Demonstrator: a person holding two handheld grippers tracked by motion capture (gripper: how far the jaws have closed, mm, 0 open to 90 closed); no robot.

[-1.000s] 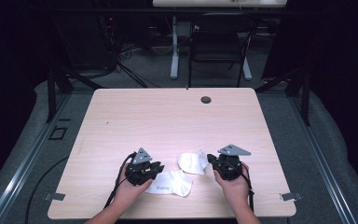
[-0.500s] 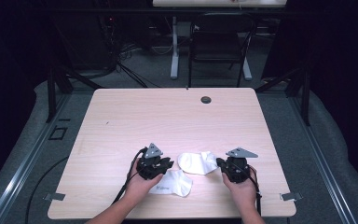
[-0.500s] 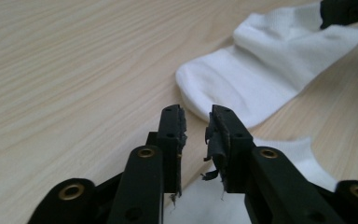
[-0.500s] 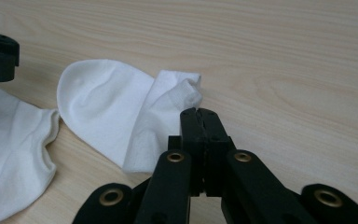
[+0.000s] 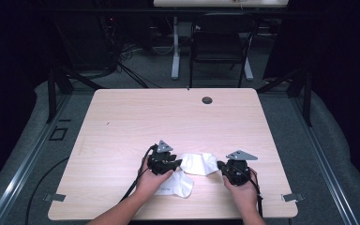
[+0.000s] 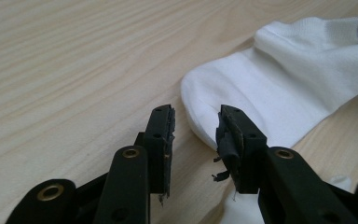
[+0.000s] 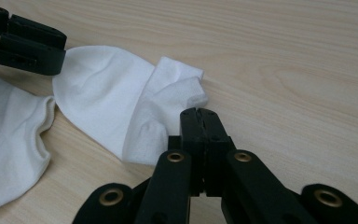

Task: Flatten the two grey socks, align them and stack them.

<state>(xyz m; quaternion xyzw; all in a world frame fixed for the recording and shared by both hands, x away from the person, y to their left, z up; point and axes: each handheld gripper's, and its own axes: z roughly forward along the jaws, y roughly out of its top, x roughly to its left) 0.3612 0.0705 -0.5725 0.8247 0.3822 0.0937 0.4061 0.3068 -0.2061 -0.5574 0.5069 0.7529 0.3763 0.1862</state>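
White sock: the upper sock point(image 5: 198, 163) lies flat on the table between the two grippers, toe toward the left gripper, cuff toward the right one
Left gripper: the left gripper point(image 6: 195, 135) has its jaws apart with a clear gap; they have just been opening, and nothing is pinched between them
Left pads: worn black pads point(image 6: 228, 140) hang just above the wood, frayed at the edges
Sock to left gripper: the rounded toe sits just ahead of the gap, its edge running behind the tip of the jaw on the right of the left gripper view; whether that tip touches the cloth I cannot tell
Right gripper: the right gripper point(image 7: 201, 122) has its jaws pressed together, pad against pad
Sock to right gripper: the folded cuff lies right at the closed tips and a little to their left in the right gripper view; whether any cloth is caught between the pads I cannot tell
High view: left gripper point(image 5: 166, 161) at the sock's left end, right gripper point(image 5: 225, 167) at its right end, each in a hand
Second sock: another white sock point(image 5: 176, 184) lies nearer the person, partly under the left hand point(image 5: 152, 180), its edge just beside the first
Table: pale wood table point(image 5: 136, 117), a dark round grommet point(image 5: 207, 100) near the far edge, well apart from the socks
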